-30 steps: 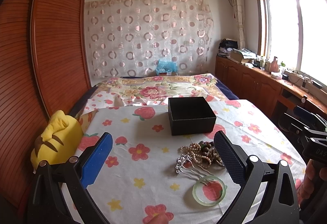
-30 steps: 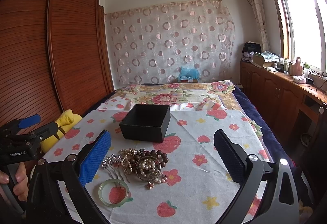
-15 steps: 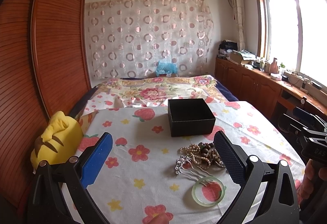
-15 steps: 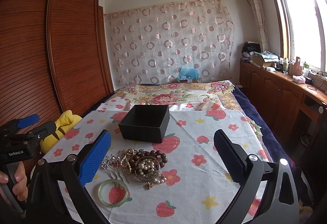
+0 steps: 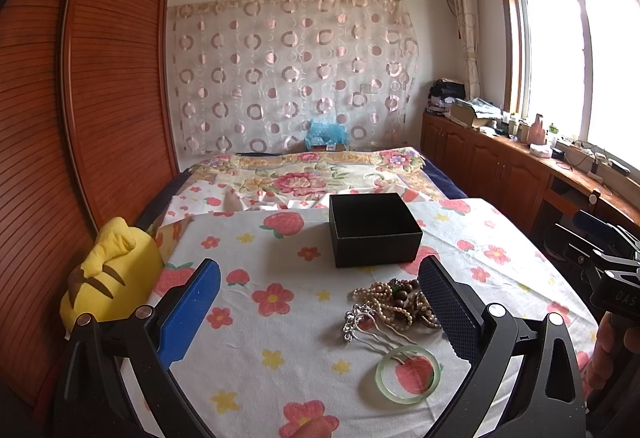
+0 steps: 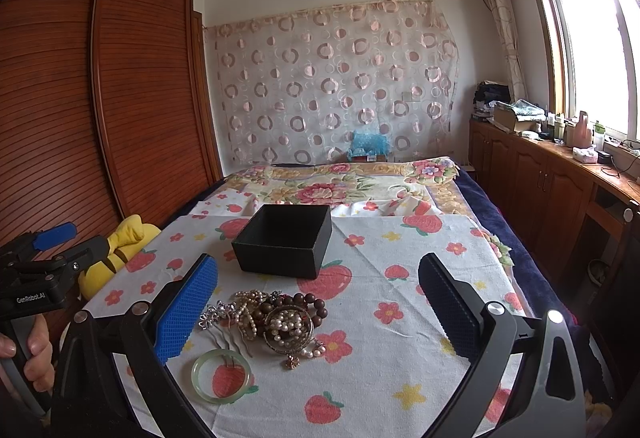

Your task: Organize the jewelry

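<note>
Lying in a tangled heap on the cloth, the jewelry pile of pearl strands, dark wooden beads and metal bangle (image 6: pixel 276 322) sits just ahead of the right tool (image 6: pixel 320 302), nearer its blue left finger, and beside the right finger of the left tool (image 5: pixel 320 302). A silver hair comb (image 5: pixel 368 326) and a pale green jade bangle (image 5: pixel 408 374) lie on the near edge of the heap, and beyond it, farther from both tools, stands the open black cardboard box (image 5: pixel 374 230), empty as far as can be seen.

Almost nothing has changed over the last second: both views have only crept a little, and no piece has been lifted. Both tools remain spread wide with nothing between their pads, so by my judgement the sorting has not begun and a first pick is being lined up.

Everything rests on a white strawberry-and-flower printed cloth (image 6: pixel 400 358) spread over a bed. A yellow plush toy (image 5: pixel 108 278) lies to the left, by the slatted wooden wardrobe (image 5: pixel 100 98). A circle-patterned curtain (image 6: pixel 336 86) covers the far wall, with a bright window (image 6: pixel 600 38) to the right.
</note>
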`<control>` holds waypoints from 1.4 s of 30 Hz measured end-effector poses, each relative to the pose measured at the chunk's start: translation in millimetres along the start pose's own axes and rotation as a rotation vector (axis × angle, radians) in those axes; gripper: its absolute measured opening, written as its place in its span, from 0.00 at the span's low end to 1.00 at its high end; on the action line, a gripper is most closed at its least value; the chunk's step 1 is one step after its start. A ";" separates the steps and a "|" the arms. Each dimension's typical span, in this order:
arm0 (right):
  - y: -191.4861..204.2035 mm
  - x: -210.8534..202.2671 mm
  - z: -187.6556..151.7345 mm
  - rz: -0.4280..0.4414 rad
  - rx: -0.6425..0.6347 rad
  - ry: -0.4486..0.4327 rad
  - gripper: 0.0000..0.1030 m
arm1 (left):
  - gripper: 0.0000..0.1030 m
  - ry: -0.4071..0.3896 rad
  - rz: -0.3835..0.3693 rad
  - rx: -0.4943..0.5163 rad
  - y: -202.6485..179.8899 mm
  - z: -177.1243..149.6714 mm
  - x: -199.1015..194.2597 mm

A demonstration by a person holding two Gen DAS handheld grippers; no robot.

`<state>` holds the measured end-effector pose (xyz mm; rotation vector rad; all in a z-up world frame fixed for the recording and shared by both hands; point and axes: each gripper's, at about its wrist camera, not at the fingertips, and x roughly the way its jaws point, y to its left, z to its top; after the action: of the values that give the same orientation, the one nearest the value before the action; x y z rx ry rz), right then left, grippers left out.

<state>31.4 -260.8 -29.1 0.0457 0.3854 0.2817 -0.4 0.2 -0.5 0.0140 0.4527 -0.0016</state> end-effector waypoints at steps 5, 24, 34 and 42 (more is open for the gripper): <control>0.3 0.3 -0.1 0.000 -0.001 -0.001 0.98 | 0.93 -0.001 0.000 0.001 -0.1 0.0 -0.4; -1.6 0.5 -1.4 0.000 -0.001 0.002 0.98 | 0.93 0.006 -0.007 0.001 -6.1 6.3 -3.2; -0.6 12.9 -19.8 0.020 -0.028 0.030 0.98 | 0.93 0.098 -0.054 0.023 -10.3 -13.2 21.0; -10.7 28.4 -32.0 0.035 -0.035 0.076 0.93 | 0.93 0.205 -0.102 0.030 -14.2 -39.0 49.4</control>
<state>47.3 -263.4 -70.1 0.0070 0.4555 0.3250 26.8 -13.4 -57.3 0.0211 0.6578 -0.1078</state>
